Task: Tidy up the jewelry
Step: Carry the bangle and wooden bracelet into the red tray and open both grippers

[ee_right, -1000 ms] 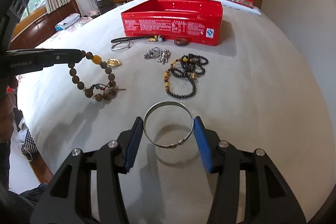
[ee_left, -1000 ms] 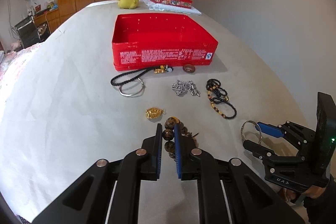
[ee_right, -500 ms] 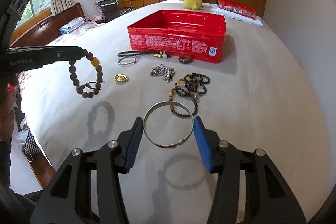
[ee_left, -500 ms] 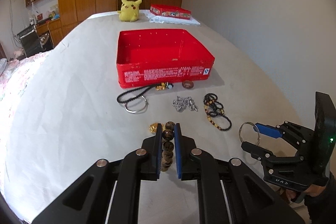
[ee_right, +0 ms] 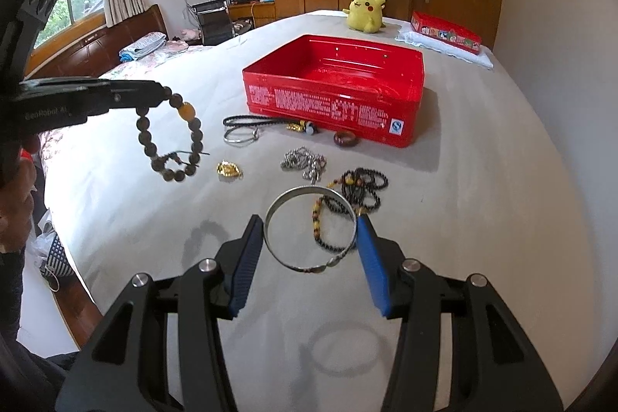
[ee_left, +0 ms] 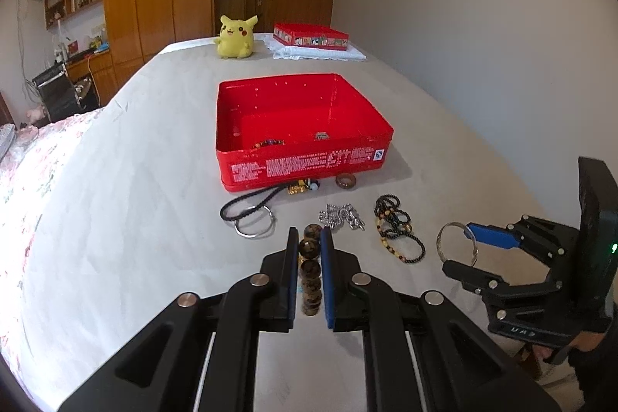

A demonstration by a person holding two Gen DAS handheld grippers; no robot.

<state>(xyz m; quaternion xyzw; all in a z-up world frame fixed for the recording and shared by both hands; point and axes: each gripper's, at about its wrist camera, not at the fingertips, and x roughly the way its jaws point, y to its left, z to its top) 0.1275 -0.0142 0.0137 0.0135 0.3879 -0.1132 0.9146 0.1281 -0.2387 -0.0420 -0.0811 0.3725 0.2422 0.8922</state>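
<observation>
My left gripper (ee_left: 309, 238) is shut on a brown wooden bead bracelet (ee_left: 310, 269), which hangs in the air at the left (ee_right: 170, 138) of the right wrist view. My right gripper (ee_right: 311, 221) is shut on a silver bangle (ee_right: 309, 228), held above the bed; the bangle (ee_left: 457, 243) also shows in the left wrist view. An open red tin box (ee_left: 301, 130) sits ahead with a few small pieces inside. Before it lie a black cord with a ring (ee_left: 247, 215), a brown ring (ee_left: 345, 181), a silver chain (ee_left: 342, 215), a black bead string (ee_left: 398, 232) and a gold pendant (ee_right: 228, 169).
A yellow plush toy (ee_left: 235, 37) and a second red tin on a white cloth (ee_left: 311, 37) sit at the bed's far end. A wall runs along the right side. A person's hand (ee_right: 17, 195) holds the left gripper at the bed's left edge.
Both grippers have risen with their pieces; the bead bracelet left the bed and now hangs free. The box interior has come into view.
</observation>
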